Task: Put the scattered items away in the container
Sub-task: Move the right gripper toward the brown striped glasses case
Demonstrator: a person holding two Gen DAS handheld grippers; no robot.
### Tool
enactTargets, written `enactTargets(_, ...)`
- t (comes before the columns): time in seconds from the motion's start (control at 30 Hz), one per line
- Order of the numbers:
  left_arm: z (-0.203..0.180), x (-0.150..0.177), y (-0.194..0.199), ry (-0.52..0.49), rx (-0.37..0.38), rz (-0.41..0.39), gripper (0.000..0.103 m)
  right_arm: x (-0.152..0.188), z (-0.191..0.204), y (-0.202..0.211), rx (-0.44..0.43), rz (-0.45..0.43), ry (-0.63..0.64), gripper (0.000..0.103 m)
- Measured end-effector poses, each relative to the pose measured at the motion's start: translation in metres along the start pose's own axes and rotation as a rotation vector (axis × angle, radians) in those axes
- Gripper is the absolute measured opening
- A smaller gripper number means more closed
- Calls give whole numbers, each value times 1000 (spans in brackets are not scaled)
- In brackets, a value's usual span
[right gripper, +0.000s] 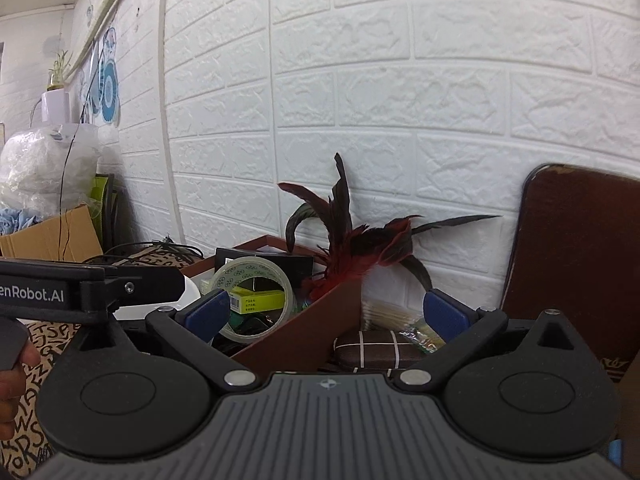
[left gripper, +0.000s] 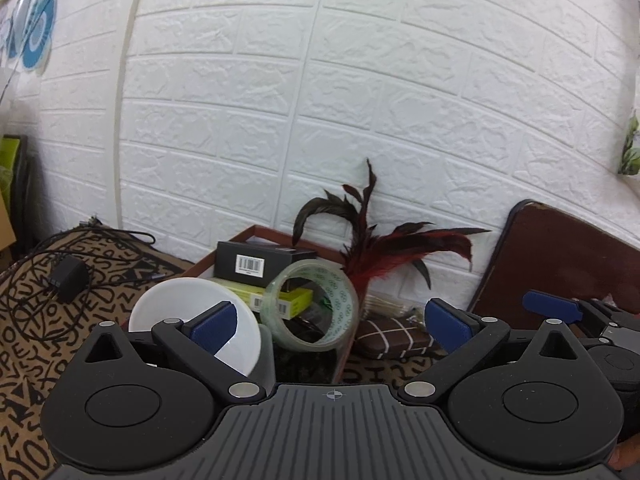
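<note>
A brown open box point(left gripper: 260, 233) point(right gripper: 312, 328) stands against the white wall. In it are a clear tape roll point(left gripper: 316, 308) point(right gripper: 254, 298), a white bowl point(left gripper: 188, 312), a black carton point(left gripper: 256, 264), a yellow-green carton point(left gripper: 294, 300) point(right gripper: 260, 302) and a red-black feather duster point(left gripper: 384, 256) point(right gripper: 360, 252). A brown checked case point(left gripper: 394, 336) point(right gripper: 372, 348) lies on the table right of the box, with a bag of cotton swabs point(right gripper: 390, 314) behind it. My left gripper point(left gripper: 332, 328) is open and empty, in front of the box. My right gripper point(right gripper: 326, 314) is open and empty, in front of the box corner and the case.
A patterned tablecloth point(left gripper: 24, 344) covers the table. A black charger and cable point(left gripper: 68, 280) lie at the left. A brown board point(right gripper: 576, 264) leans on the wall at the right. The left gripper's body point(right gripper: 60, 292) shows at the left of the right wrist view. A cardboard box point(right gripper: 52, 236) stands beyond.
</note>
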State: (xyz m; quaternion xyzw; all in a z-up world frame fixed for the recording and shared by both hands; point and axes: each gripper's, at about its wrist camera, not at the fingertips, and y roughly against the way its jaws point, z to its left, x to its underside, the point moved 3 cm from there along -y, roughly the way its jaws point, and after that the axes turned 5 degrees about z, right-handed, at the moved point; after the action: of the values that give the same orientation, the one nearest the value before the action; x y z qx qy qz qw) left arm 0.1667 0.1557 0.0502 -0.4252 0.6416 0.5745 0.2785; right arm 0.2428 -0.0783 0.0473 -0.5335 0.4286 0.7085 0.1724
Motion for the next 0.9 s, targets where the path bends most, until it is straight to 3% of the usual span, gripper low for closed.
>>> enactTargets(0.23, -17, 15, 13, 6, 56, 7, 103, 8, -8, 27, 32, -14, 27, 102)
enactTargets(0.4, -31, 44, 8, 0, 96, 50, 103, 29, -21, 34, 96, 14, 63, 102)
enactTargets(0.63, -54, 88, -25, -51, 130, 103, 103, 72, -49, 21, 169, 103, 67, 102)
enactTargets(0.9, -58, 97, -67, -20, 122, 103, 103, 98, -73, -12, 153, 159, 85, 102)
